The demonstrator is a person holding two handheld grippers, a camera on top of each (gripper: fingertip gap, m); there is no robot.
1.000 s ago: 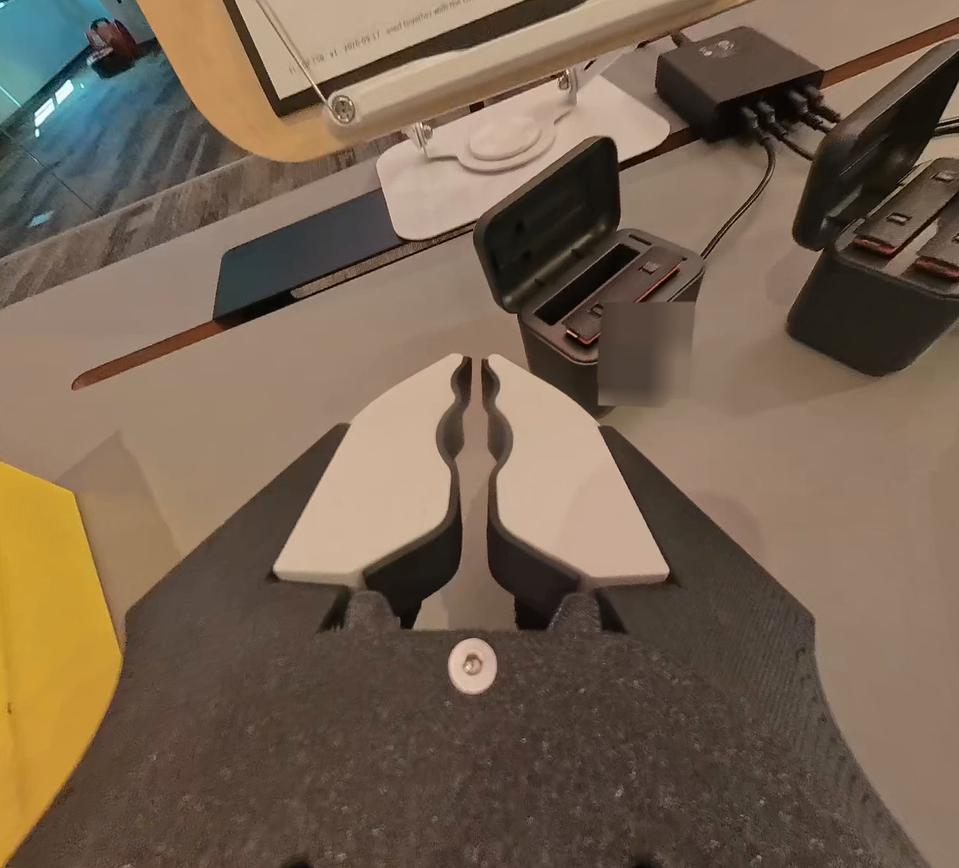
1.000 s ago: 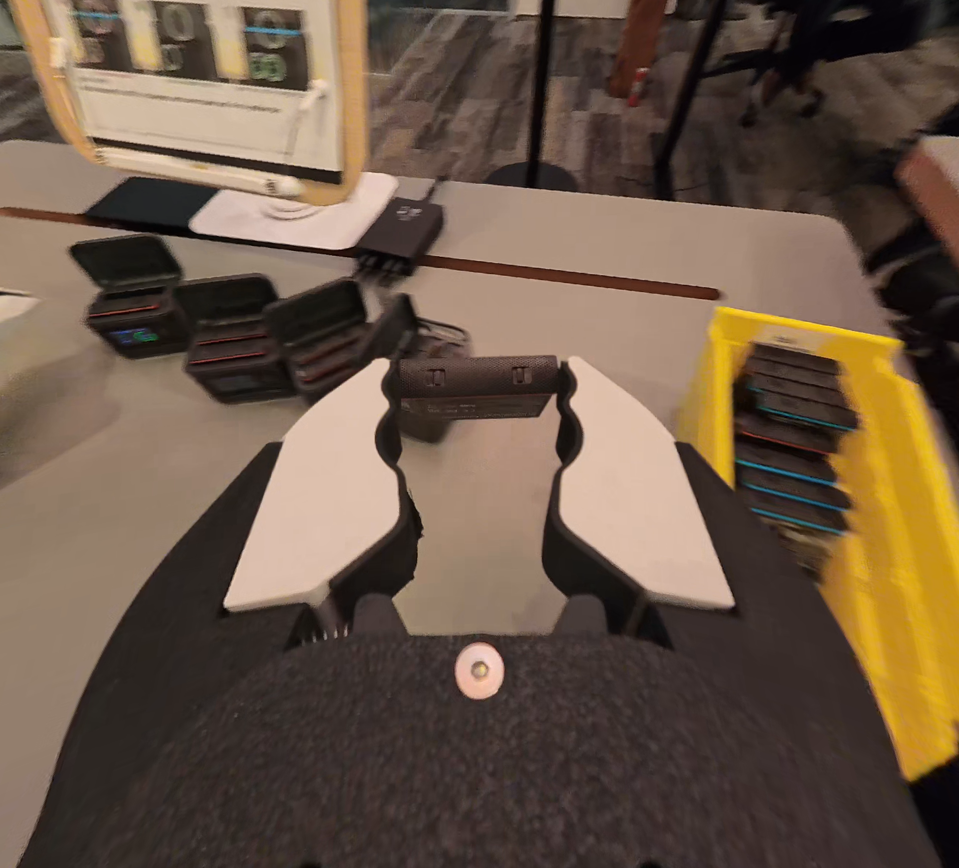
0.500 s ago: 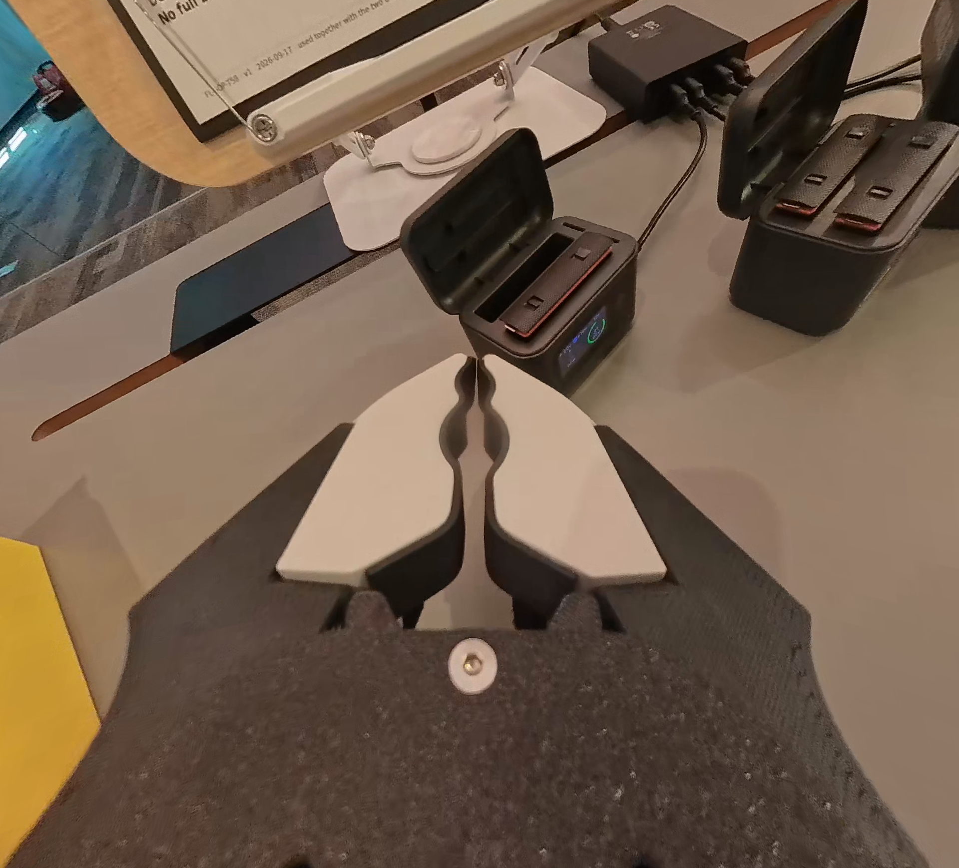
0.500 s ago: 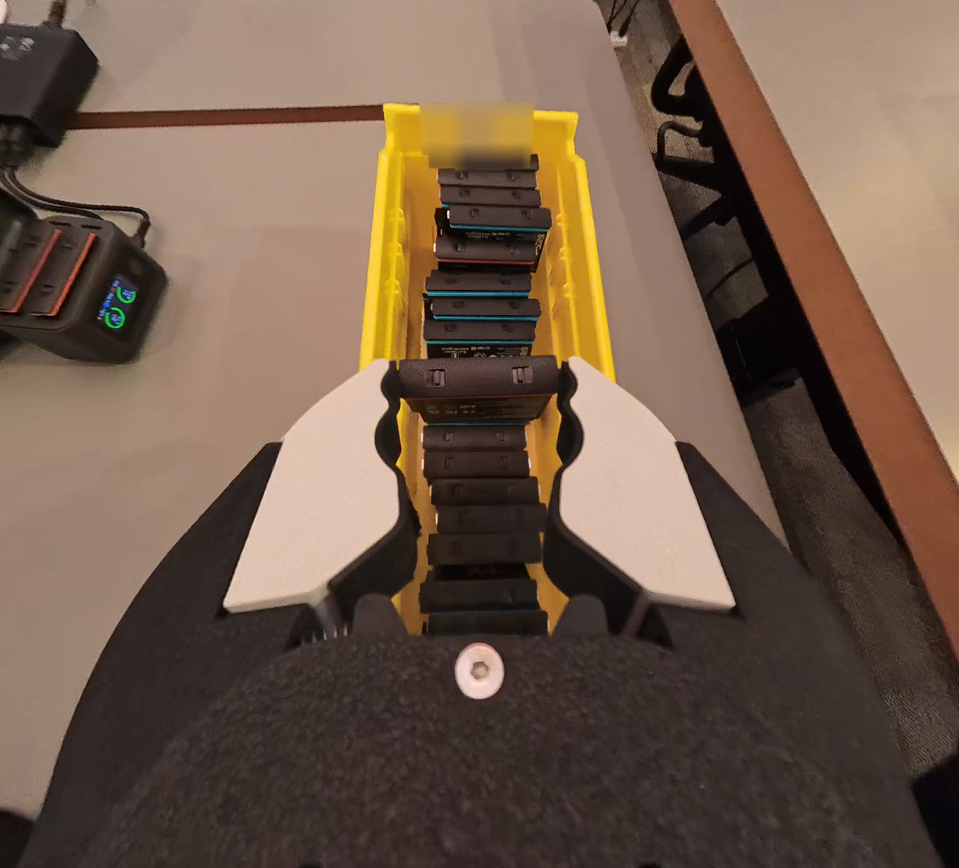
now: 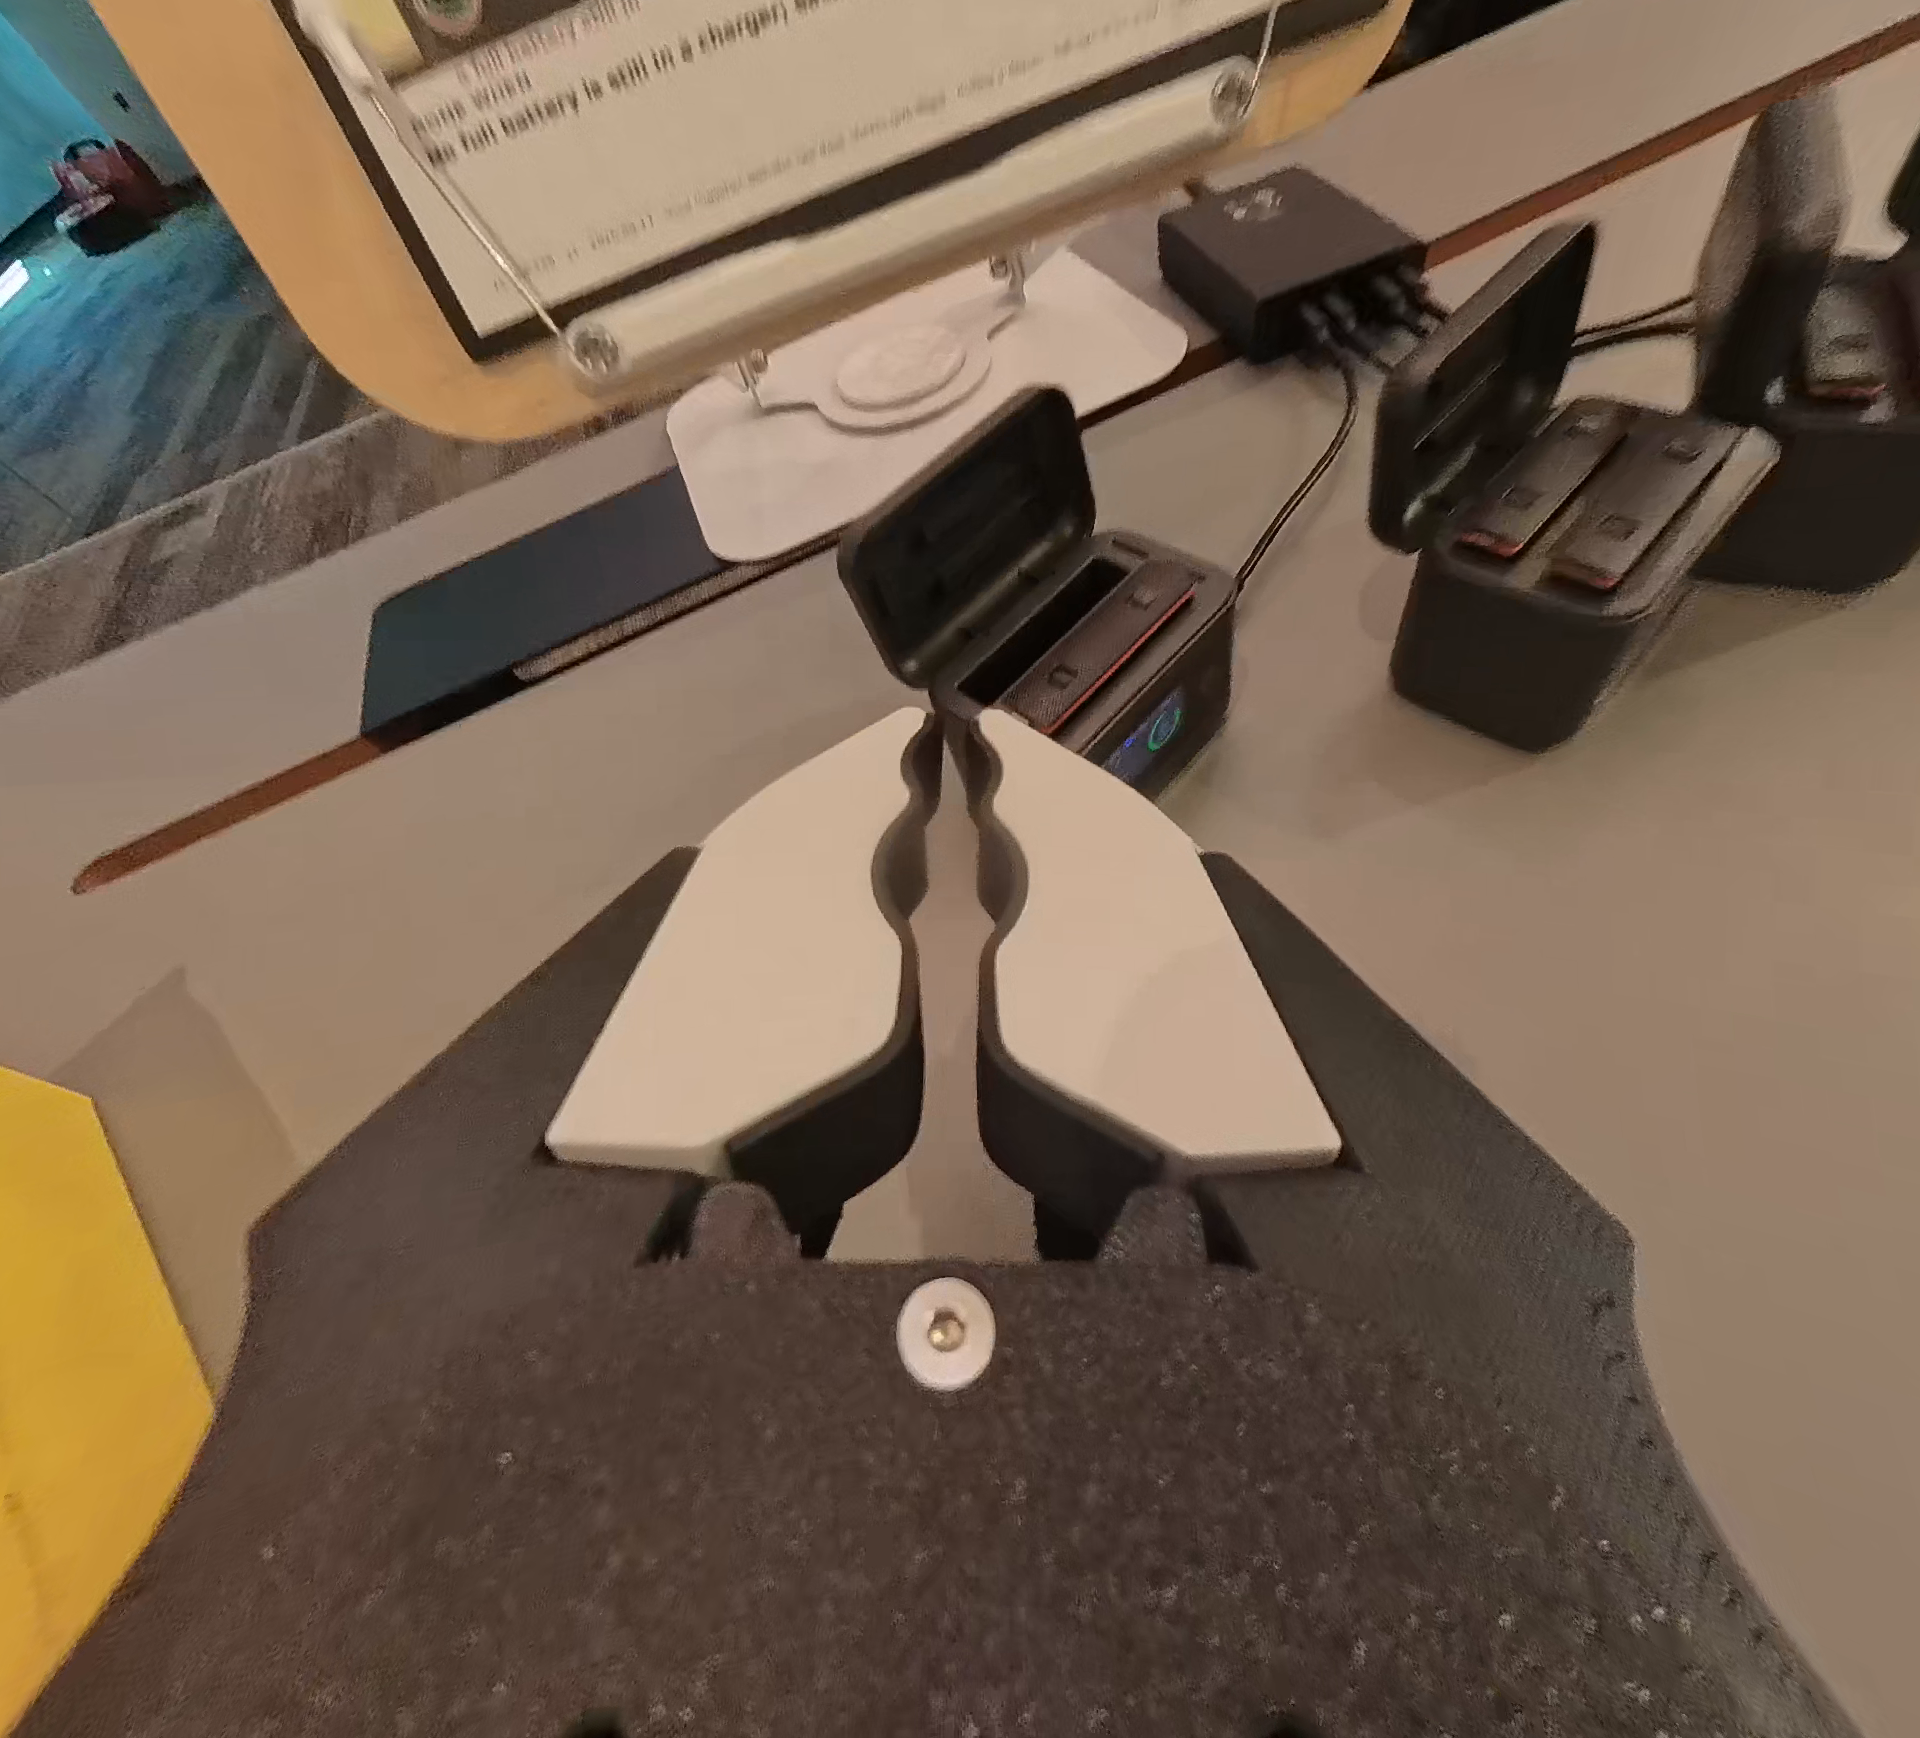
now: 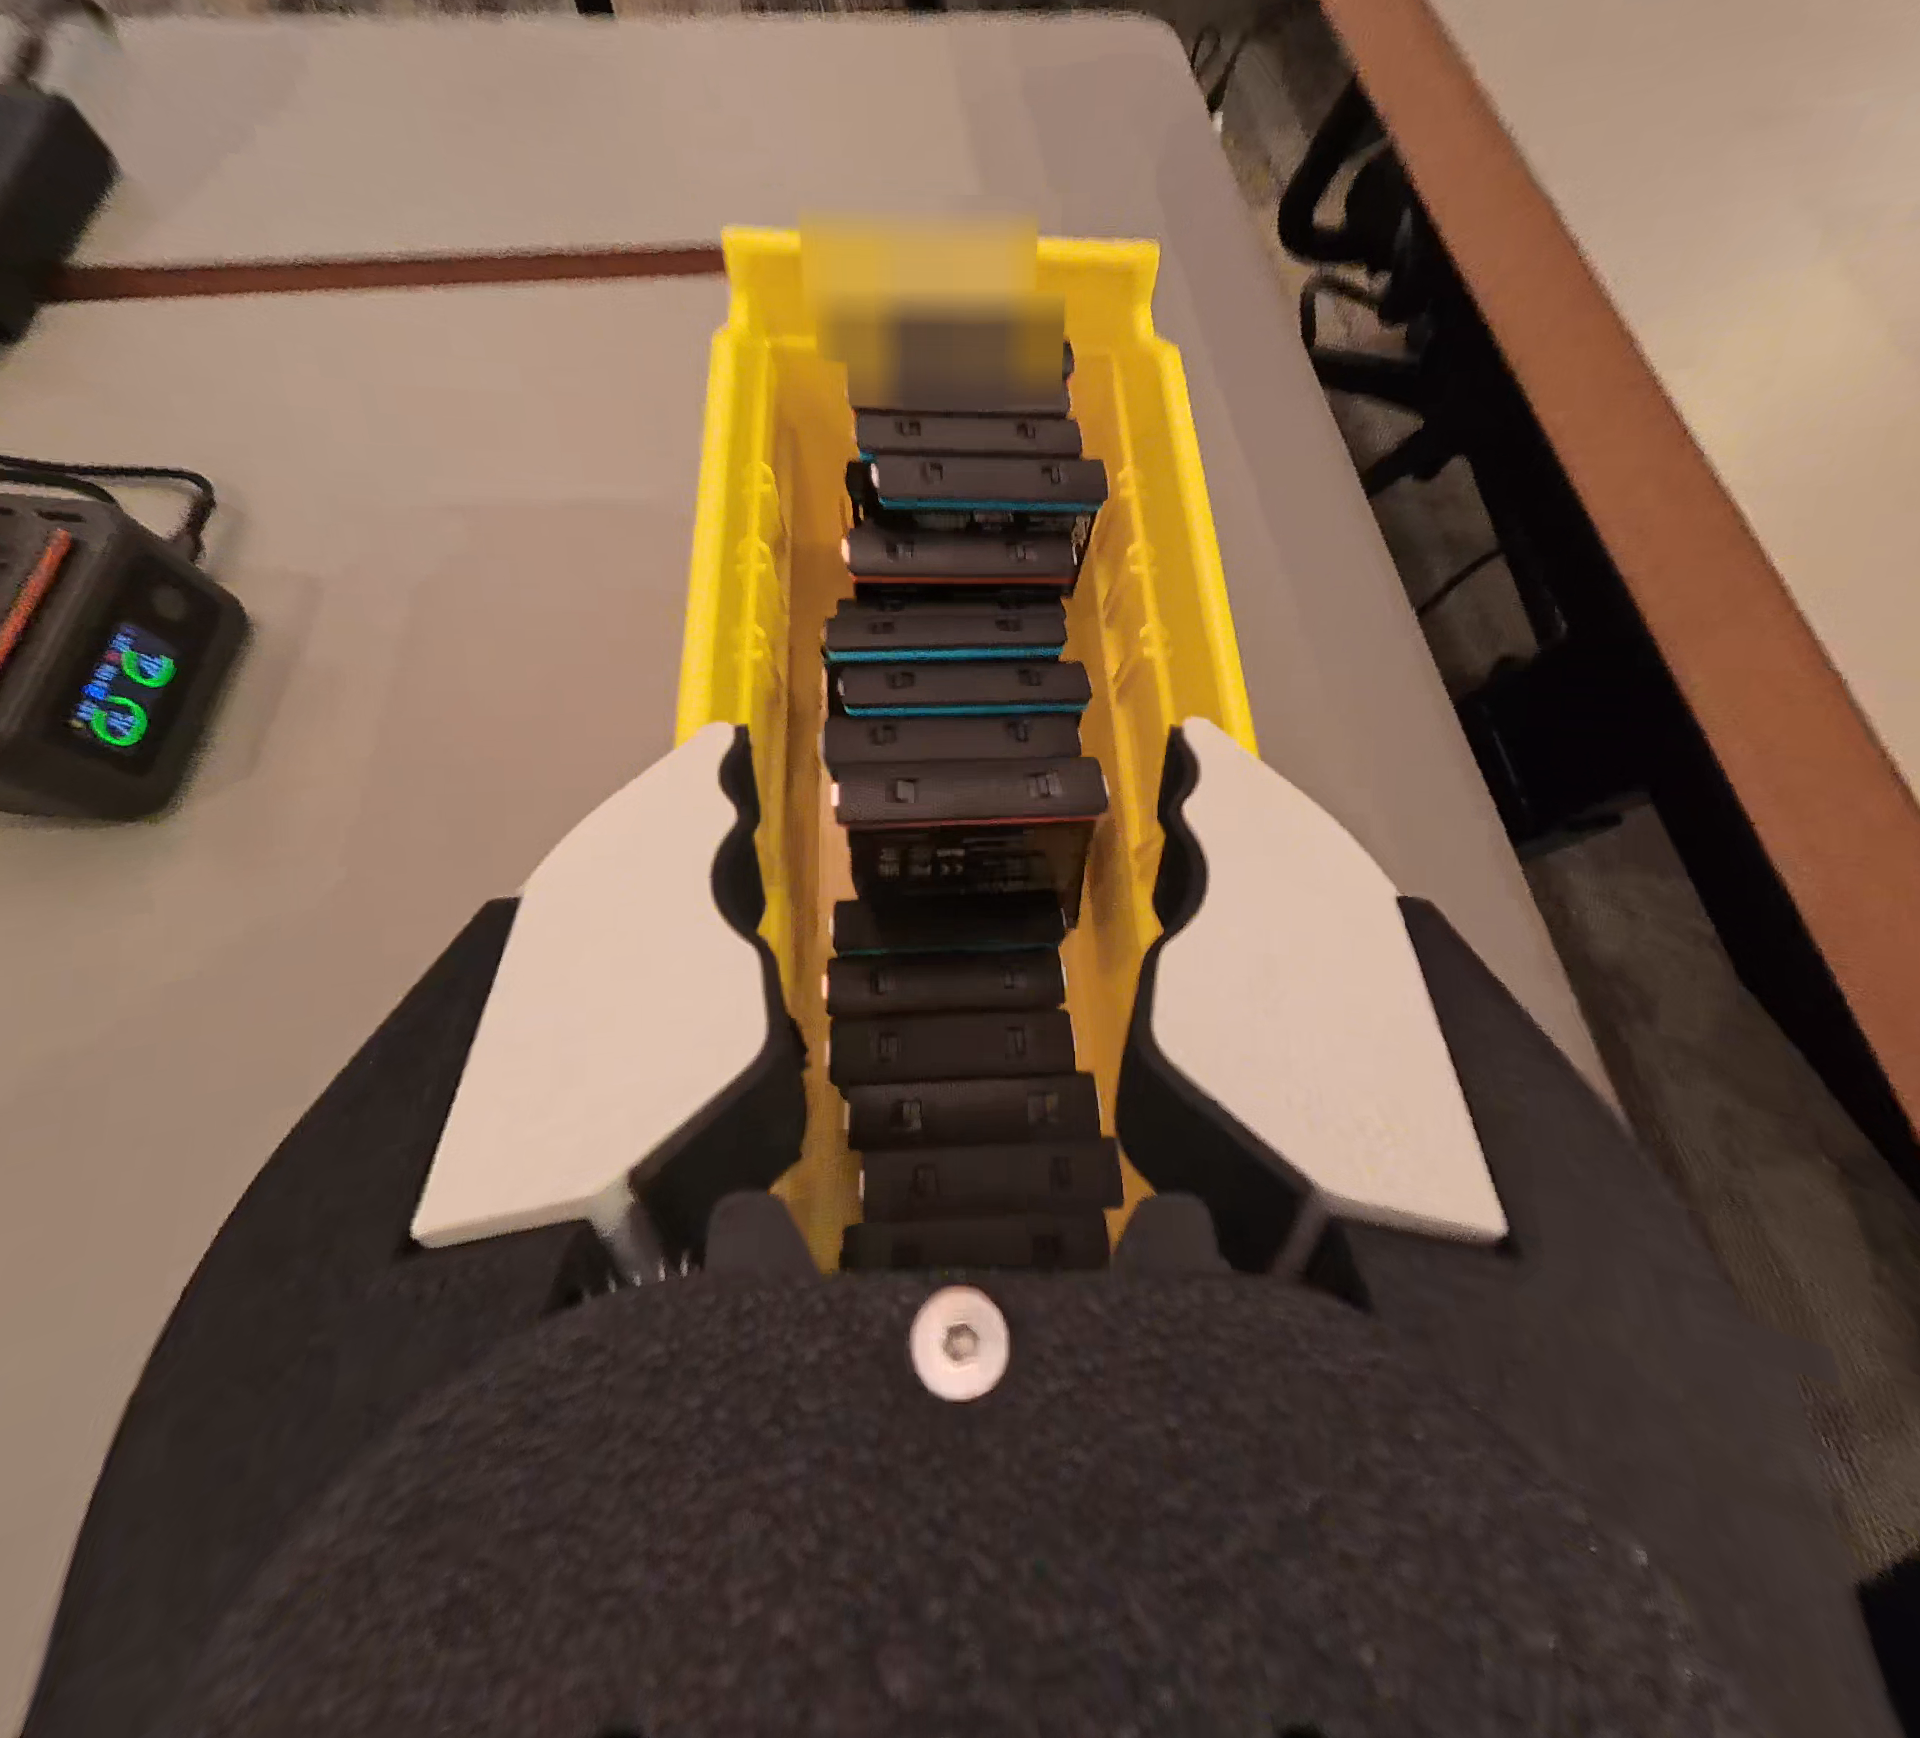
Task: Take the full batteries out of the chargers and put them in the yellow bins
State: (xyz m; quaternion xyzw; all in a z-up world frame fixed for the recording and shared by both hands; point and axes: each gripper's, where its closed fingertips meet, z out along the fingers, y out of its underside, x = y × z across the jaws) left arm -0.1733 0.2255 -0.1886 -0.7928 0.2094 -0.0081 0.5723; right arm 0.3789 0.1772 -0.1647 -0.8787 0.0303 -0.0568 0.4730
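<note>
Right gripper (image 6: 956,743) spread apart, empty, held over long yellow plastic bin (image 6: 727,566); black red-edged battery (image 6: 966,821) seen tilted in bin row, at 12 o'clock. Left gripper (image 5: 948,727) nearly together, empty; open black charger case (image 5: 1081,639) at 1 o'clock.

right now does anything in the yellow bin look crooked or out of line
One battery in the yellow bin sits higher than the row and tilted, its labelled face showing, between the open right hand-held gripper fingers. The others lie roughly flat.

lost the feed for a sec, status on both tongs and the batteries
Right tongs open above yellow bin, battery lying in the row. Left tongs shut, empty, facing open charger with one battery seated. Nothing in the way.
</note>
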